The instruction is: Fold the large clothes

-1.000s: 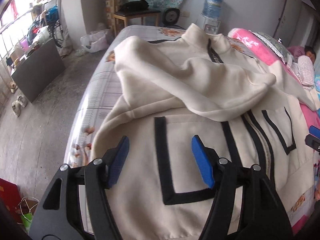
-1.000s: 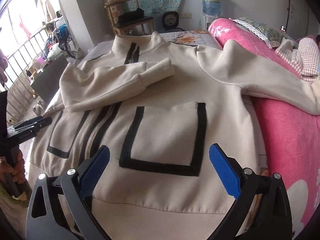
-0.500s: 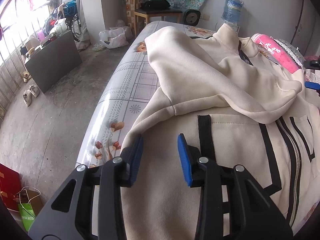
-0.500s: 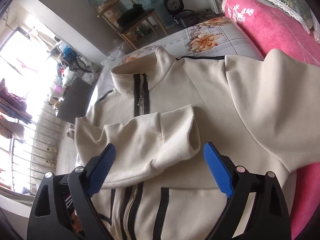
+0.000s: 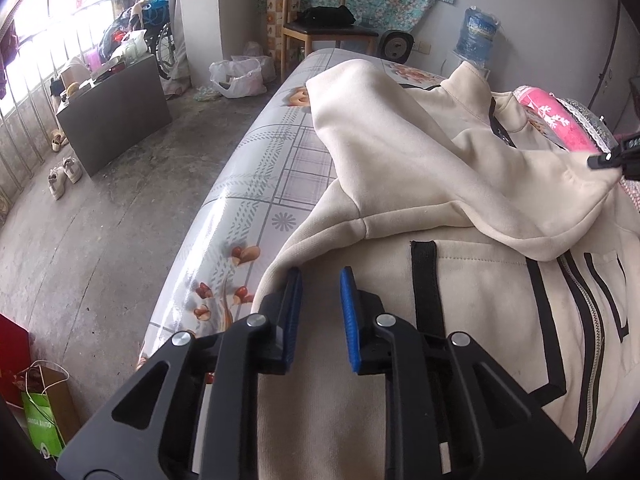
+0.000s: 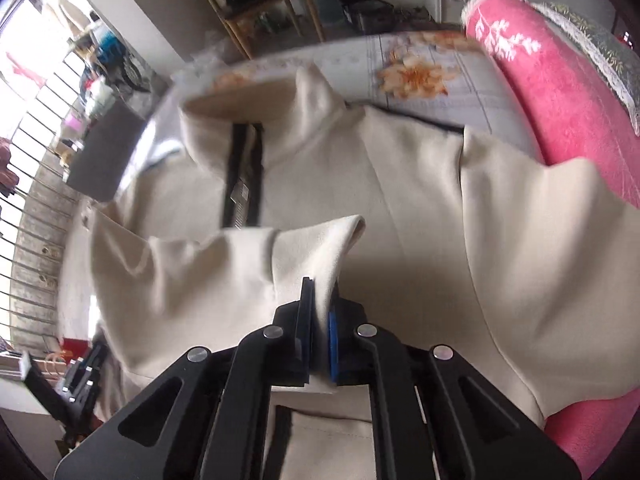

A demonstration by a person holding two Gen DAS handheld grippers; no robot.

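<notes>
Cream zip-front fleece jacket (image 5: 460, 320) lies flat on bed, one sleeve (image 6: 224, 272) folded across chest. Right gripper (image 6: 320, 320) clamped on that sleeve's cuff; left gripper (image 5: 320, 300) closing over side edge w/ fabric between, not yet pinched. Other sleeve (image 6: 540, 264) and body folds remain.

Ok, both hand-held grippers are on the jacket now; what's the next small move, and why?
Probably wait for the left hand-held gripper, jaws closing around the jacket side edge, to pinch. The right hand-held gripper is already shut on the folded sleeve cuff, so both can then move together.
</notes>
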